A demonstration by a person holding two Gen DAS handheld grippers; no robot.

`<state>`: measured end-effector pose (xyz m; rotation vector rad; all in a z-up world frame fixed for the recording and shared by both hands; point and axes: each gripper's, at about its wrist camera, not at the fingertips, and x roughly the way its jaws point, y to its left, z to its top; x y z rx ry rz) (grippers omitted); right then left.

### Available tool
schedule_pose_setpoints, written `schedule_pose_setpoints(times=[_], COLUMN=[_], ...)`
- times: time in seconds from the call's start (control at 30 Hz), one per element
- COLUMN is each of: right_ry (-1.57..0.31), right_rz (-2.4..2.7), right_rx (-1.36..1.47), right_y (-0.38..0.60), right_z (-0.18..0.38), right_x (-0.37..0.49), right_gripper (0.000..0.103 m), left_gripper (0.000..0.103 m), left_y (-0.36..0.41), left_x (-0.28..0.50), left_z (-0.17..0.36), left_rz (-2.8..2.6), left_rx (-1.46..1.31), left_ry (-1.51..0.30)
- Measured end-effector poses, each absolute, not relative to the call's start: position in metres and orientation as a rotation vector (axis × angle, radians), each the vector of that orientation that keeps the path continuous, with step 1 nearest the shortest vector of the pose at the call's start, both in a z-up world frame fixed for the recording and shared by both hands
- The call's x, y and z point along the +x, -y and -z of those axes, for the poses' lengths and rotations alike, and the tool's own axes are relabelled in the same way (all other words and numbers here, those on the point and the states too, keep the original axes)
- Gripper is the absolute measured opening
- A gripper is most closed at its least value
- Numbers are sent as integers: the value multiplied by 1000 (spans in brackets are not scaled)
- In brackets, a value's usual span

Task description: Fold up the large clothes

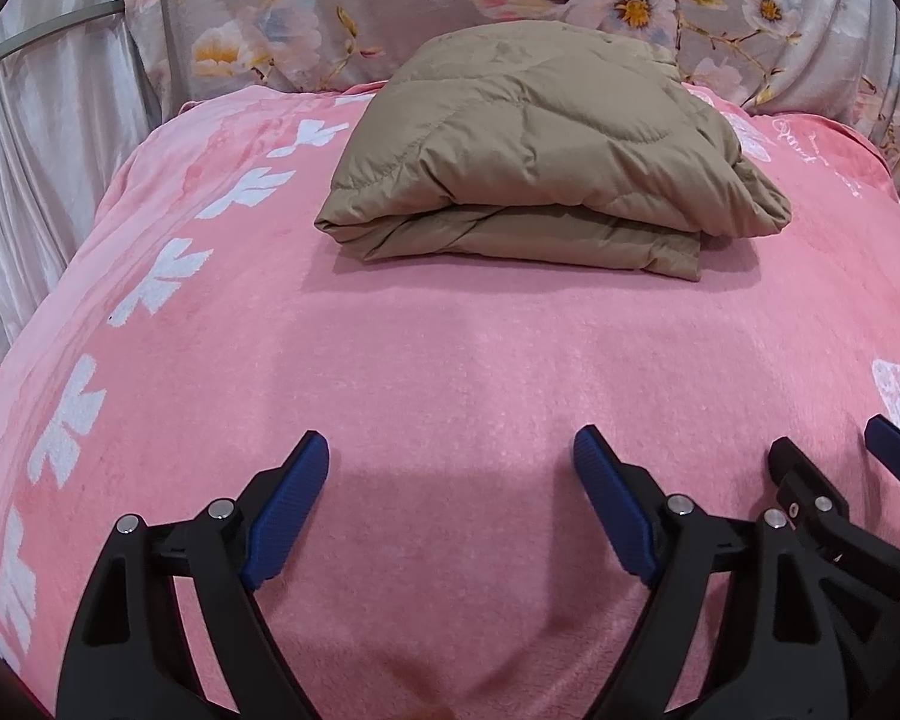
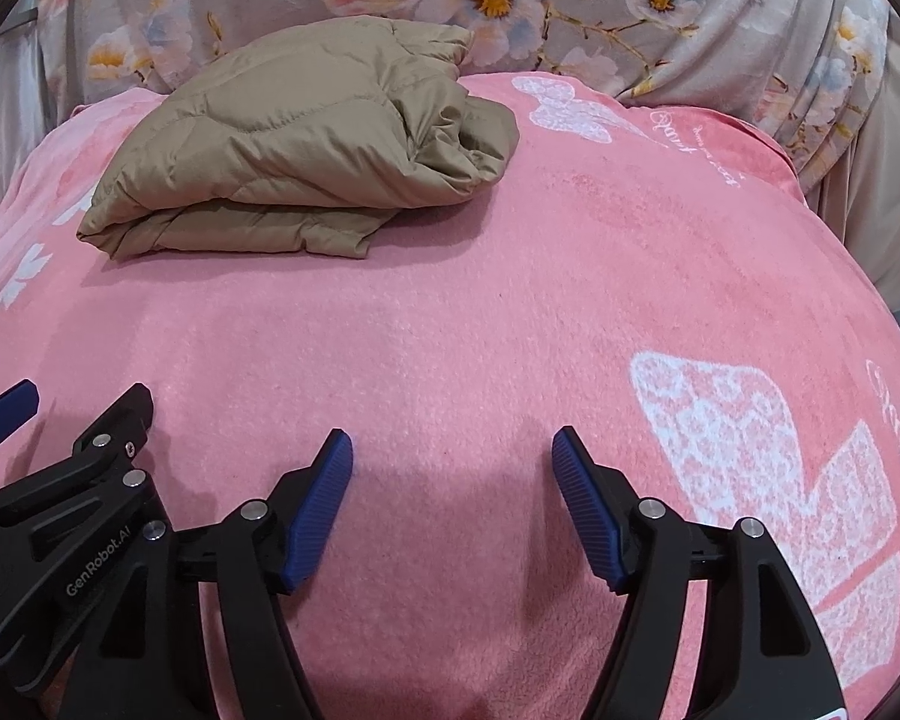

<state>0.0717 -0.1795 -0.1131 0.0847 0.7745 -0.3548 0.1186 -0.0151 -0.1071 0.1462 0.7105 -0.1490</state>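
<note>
A tan quilted puffer jacket (image 1: pixel 546 150) lies folded in a thick bundle at the far side of a pink blanket (image 1: pixel 450 372); it also shows in the right wrist view (image 2: pixel 306 144) at the far left. My left gripper (image 1: pixel 451 450) is open and empty, hovering over the near part of the blanket, well short of the jacket. My right gripper (image 2: pixel 452 450) is open and empty too, beside the left one. The right gripper's fingers (image 1: pixel 894 450) show at the left view's right edge, and the left gripper's fingers (image 2: pixel 6 408) at the right view's left edge.
The pink blanket (image 2: pixel 510 300) has white flower and bow prints. A grey floral fabric (image 1: pixel 390 6) hangs behind the bed. Pale curtains (image 1: pixel 36 150) hang at the left, past the blanket's edge.
</note>
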Motion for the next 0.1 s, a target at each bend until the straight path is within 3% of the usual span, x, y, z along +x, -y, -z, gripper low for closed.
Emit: schedule_pose_setpoints(times=[0.1], right_ry=[-775], right_rz=[337], right_rx=[123], right_y=[183], right_z=[114], right_x=[70], right_gripper=[75], left_gripper=[81], left_y=[14], left_x=[118], left_z=[107], left_rz=[151], left_rx=[139], left_ry=[-710])
